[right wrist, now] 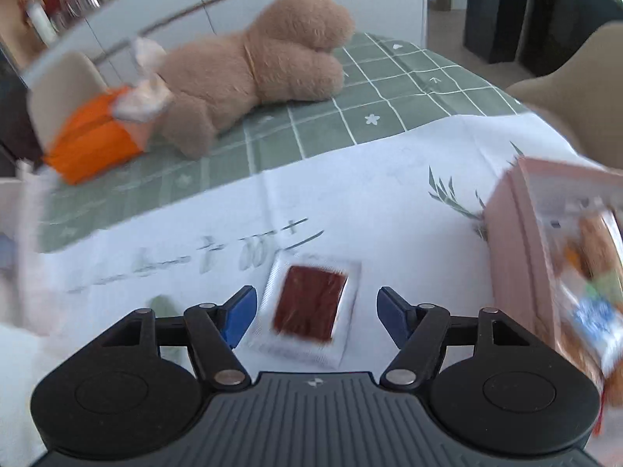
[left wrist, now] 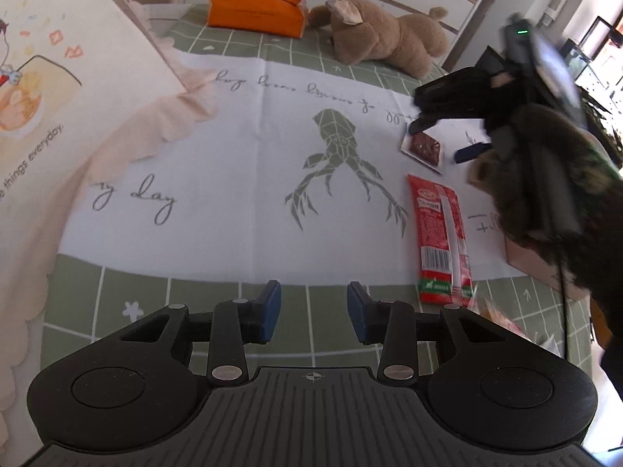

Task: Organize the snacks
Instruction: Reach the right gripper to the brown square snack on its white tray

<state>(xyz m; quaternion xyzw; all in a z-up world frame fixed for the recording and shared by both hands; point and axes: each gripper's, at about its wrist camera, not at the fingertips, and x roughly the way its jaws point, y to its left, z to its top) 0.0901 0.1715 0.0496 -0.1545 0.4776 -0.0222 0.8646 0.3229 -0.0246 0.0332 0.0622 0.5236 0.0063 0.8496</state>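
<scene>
Right wrist view is showing the right gripper (right wrist: 316, 316) hanging low over the white cloth (right wrist: 381, 194) with its blue fingers spread wide, holding nothing. The clear packet of dark red snack (right wrist: 307, 305) is lying flat on the cloth in the gap between them, touching neither, its long axis running away from the camera and leaning a little right. Just to the right, a pink box (right wrist: 514, 257) is standing with a printed snack bag (right wrist: 592, 295) in it. Farther back, a brown plush toy (right wrist: 268, 62) is lying on the green checked tablecloth (right wrist: 389, 93) beside an orange tissue box (right wrist: 93, 140).

In the left wrist view, the left gripper (left wrist: 313, 307) is hovering over the near edge of the cloth, its jaws parted and empty. The right gripper (left wrist: 447, 136) is reaching in from the right, tips angled down over the packet (left wrist: 422, 147). A red wrapped snack stick (left wrist: 442, 233) is lying nearer, lengthwise toward the camera. A printed bag (left wrist: 58, 78) is standing at the left.
</scene>
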